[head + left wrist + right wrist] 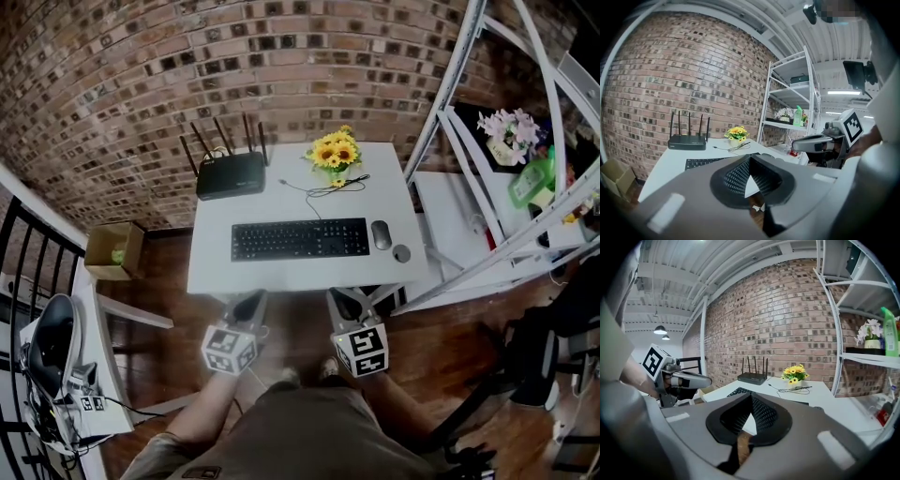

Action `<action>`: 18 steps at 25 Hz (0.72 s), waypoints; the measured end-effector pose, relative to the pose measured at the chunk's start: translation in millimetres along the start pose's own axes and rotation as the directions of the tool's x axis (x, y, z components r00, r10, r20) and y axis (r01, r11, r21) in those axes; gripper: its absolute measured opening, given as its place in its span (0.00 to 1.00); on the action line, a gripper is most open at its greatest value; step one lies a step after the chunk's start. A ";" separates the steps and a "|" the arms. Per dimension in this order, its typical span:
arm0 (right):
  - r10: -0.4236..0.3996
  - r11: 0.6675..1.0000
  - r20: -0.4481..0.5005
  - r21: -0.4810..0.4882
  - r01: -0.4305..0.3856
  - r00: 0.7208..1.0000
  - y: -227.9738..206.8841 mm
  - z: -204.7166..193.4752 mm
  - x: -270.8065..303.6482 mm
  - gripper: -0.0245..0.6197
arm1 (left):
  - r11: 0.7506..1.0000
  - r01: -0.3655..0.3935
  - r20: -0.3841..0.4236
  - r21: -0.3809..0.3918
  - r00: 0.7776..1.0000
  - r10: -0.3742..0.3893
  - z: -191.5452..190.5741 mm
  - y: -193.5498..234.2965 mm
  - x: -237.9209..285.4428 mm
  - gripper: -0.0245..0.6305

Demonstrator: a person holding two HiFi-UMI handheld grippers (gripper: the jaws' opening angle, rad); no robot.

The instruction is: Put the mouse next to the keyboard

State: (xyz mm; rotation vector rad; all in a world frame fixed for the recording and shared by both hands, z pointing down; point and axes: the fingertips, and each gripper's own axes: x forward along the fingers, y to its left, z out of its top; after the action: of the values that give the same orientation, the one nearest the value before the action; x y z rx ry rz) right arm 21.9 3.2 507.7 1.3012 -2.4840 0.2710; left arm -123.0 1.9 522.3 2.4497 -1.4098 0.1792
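Note:
On the white table (pixel 216 262) a black keyboard (pixel 298 238) lies crosswise, and a grey mouse (pixel 381 234) rests just off its right end. Both grippers hang below the table's front edge, apart from everything on it. My left gripper (pixel 248 303) is shut with nothing in it, its tips meeting in the left gripper view (pixel 750 158) above the keyboard (pixel 701 162). The right gripper (pixel 343 300) is shut and empty as well (pixel 751 394). Each gripper view shows the other gripper off to the side.
A black router (pixel 231 173) with several antennas and a pot of sunflowers (pixel 336 153) stand at the table's back, with a loose cable (pixel 323 189) between. A small round disc (pixel 401 253) lies near the mouse. White shelving (pixel 487 187) stands right, a cardboard box (pixel 114 249) left.

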 end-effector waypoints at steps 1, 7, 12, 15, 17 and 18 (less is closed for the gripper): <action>0.001 1.000 0.001 -0.001 -0.001 1.000 -0.4 0.4 -0.3 0.06 | 1.000 -0.001 0.002 0.000 1.000 0.001 0.5 -0.4 0.5 0.03; -0.002 1.000 0.000 -0.005 0.002 1.000 -6.6 -0.2 -3.4 0.06 | 1.000 0.001 -0.004 -0.003 1.000 -0.001 0.4 -4.1 5.0 0.03; -0.008 1.000 -0.006 -0.004 0.008 1.000 -10.9 -3.2 -5.1 0.06 | 1.000 0.010 -0.007 -0.004 1.000 -0.010 -0.8 -7.1 9.1 0.03; -0.013 1.000 -0.012 -0.005 0.013 1.000 -12.9 -4.5 -4.7 0.06 | 1.000 0.015 -0.008 -0.002 1.000 -0.015 -0.6 -7.3 11.3 0.03; -0.015 1.000 -0.013 -0.006 0.015 1.000 -14.3 -5.1 -4.2 0.06 | 1.000 0.017 -0.007 -0.003 1.000 -0.017 -0.7 -7.3 12.9 0.03; -0.016 1.000 -0.014 -0.007 0.016 1.000 -14.9 -5.2 -4.1 0.06 | 1.000 0.018 -0.006 -0.004 1.000 -0.018 -0.8 -7.4 13.8 0.03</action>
State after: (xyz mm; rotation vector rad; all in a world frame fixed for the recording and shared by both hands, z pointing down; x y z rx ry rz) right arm 37.4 -0.5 511.3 1.3119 -2.4601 0.2669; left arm -109.6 -5.8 525.2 2.4558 -1.3835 0.1796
